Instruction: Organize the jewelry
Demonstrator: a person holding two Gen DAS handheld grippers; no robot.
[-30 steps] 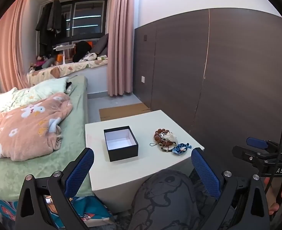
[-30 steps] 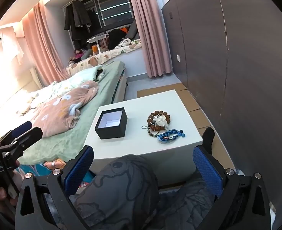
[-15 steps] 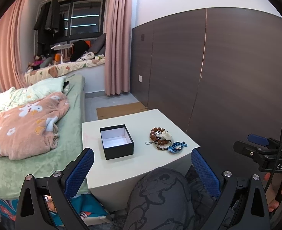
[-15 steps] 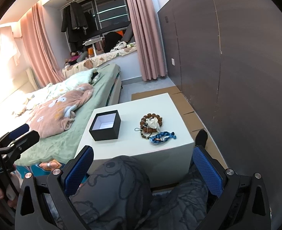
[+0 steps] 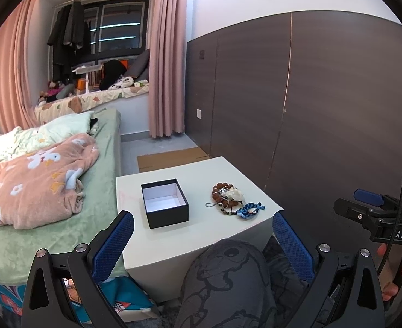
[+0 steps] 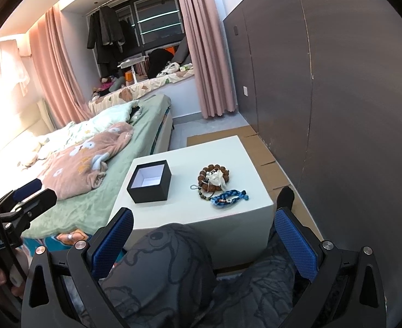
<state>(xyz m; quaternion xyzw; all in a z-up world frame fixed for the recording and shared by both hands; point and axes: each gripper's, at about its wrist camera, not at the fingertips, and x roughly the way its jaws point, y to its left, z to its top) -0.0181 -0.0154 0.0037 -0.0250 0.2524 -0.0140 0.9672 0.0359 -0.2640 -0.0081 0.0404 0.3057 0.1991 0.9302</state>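
Note:
An open black box (image 5: 164,203) (image 6: 149,181) with a white inside stands empty on the white table (image 5: 201,235) (image 6: 190,216). To its right lie a brown bead bracelet (image 5: 222,194) (image 6: 213,176) with a pale pendant, and a blue braided bracelet (image 5: 248,209) (image 6: 228,198) nearer me. My left gripper (image 5: 202,243) hangs open well short of the table, above the person's knee. My right gripper (image 6: 203,242) is open too, equally far back. Each gripper shows in the other's view, the right gripper (image 5: 375,213) at the right edge and the left gripper (image 6: 26,199) at the left edge.
The person's patterned grey trouser knee (image 5: 228,278) (image 6: 168,268) fills the foreground. A bed (image 5: 37,191) with green sheet and pink blanket adjoins the table's left. A dark panelled wall (image 5: 310,109) runs along the right. Cardboard (image 6: 272,164) lies on the floor.
Both cameras have shifted slightly, so the table sits a little further left and lower in view. Box and bracelets have not moved. Both grippers stay open.

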